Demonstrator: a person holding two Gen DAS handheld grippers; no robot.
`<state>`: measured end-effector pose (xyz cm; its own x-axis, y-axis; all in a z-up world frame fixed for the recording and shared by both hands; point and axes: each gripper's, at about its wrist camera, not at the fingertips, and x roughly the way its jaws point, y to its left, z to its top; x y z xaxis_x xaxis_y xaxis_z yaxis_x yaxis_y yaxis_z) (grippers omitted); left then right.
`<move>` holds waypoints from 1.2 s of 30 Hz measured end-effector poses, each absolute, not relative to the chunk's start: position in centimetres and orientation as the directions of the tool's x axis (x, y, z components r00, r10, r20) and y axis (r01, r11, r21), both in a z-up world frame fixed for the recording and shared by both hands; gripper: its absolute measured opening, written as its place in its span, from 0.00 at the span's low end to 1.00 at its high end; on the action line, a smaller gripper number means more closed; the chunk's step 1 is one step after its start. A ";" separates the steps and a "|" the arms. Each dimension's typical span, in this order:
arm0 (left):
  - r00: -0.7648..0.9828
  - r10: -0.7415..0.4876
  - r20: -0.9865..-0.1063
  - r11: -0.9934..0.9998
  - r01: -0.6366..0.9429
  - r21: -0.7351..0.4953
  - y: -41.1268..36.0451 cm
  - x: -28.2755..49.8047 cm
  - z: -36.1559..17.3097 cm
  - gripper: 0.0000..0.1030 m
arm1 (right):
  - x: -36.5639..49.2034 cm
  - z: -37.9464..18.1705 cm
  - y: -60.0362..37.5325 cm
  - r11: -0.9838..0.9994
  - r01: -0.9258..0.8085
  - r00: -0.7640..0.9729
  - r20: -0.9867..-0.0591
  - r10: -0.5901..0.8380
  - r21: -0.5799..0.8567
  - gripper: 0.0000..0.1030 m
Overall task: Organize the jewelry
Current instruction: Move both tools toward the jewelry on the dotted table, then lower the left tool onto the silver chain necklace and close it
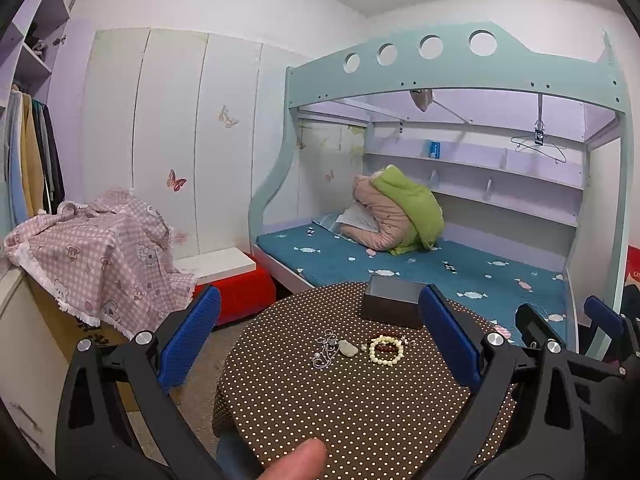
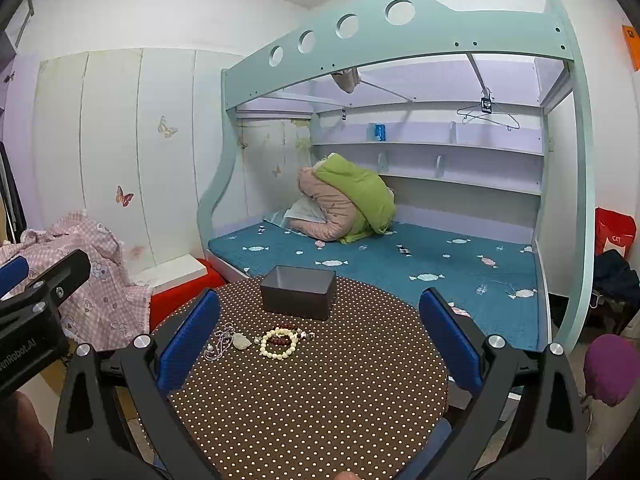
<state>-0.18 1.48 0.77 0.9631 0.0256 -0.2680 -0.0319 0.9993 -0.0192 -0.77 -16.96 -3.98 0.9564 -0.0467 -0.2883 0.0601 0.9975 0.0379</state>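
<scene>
A round table with a brown polka-dot cloth (image 1: 352, 408) (image 2: 312, 400) holds the jewelry. A cream bead bracelet (image 1: 386, 351) (image 2: 279, 344) lies over a dark red bead bracelet (image 1: 390, 340) (image 2: 285, 340). To their left lie a pale stone pendant (image 1: 348, 348) (image 2: 241, 341) and a silver chain necklace (image 1: 326, 350) (image 2: 219, 344). A dark open box (image 1: 394, 300) (image 2: 299, 292) stands behind them. My left gripper (image 1: 320, 334) is open and empty, above the table's near side. My right gripper (image 2: 320, 334) is open and empty, likewise short of the jewelry.
A bunk bed (image 1: 440, 268) (image 2: 400, 256) with a blue mattress stands behind the table. A pink checked cloth (image 1: 100, 248) covers boxes at left. A red stool (image 1: 244, 292) sits by the bed. The right gripper shows at the left view's right edge (image 1: 600, 320).
</scene>
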 end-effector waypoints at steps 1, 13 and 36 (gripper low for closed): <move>0.963 0.026 -0.268 0.999 -0.032 -0.021 1.5 -0.2 0.8 0.95 | -0.7 -4.0 -16.9 0.998 0.060 0.956 -0.288 -0.047 0.037 0.93; 0.961 0.036 -0.274 0.998 -0.047 -0.034 2.0 -0.2 0.7 0.95 | -0.5 -3.9 -16.7 0.998 0.052 0.956 -0.289 -0.043 0.023 0.93; 0.880 0.098 -0.465 0.994 -0.110 0.001 4.6 8.6 -5.5 0.95 | 8.6 -8.8 -17.5 0.999 0.028 0.880 -0.475 -0.032 -0.015 0.93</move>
